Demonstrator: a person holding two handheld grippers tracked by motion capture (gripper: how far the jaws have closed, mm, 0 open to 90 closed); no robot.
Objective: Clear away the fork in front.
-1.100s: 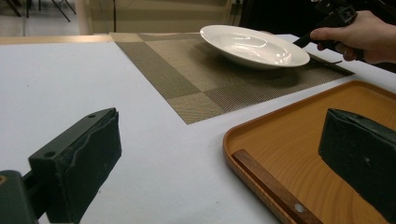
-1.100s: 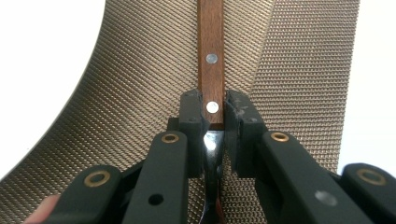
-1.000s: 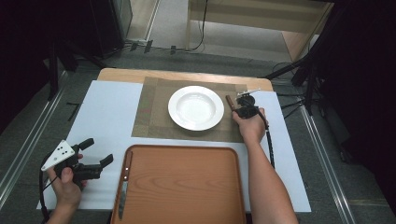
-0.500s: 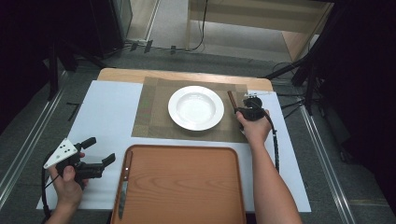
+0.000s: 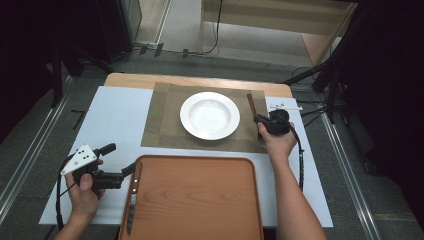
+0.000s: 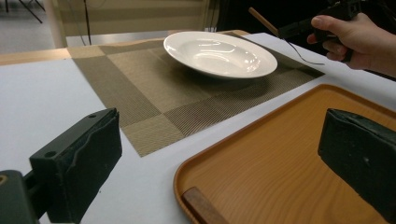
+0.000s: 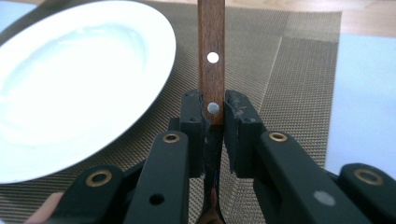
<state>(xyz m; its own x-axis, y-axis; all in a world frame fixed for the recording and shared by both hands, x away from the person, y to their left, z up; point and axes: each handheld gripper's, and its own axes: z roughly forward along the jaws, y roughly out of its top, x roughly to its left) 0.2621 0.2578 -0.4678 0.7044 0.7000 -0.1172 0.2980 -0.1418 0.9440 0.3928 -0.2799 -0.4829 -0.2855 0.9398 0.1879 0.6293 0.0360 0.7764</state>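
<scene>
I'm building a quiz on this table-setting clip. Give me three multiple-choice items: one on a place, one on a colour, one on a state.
1. Where does the white plate sit?
A. on the placemat
B. in the tray
C. on the bare table

2. What colour is the tray?
A. blue
B. orange-brown
C. black

3. What is the right hand-held gripper doing?
A. standing open
B. clamping a wooden-handled utensil
C. gripping the plate

Answers: 1 A, the woven mat shows all around the plate; 2 B, as the high view shows; 3 B, the right gripper view shows both pads pressed on the riveted handle.
</scene>
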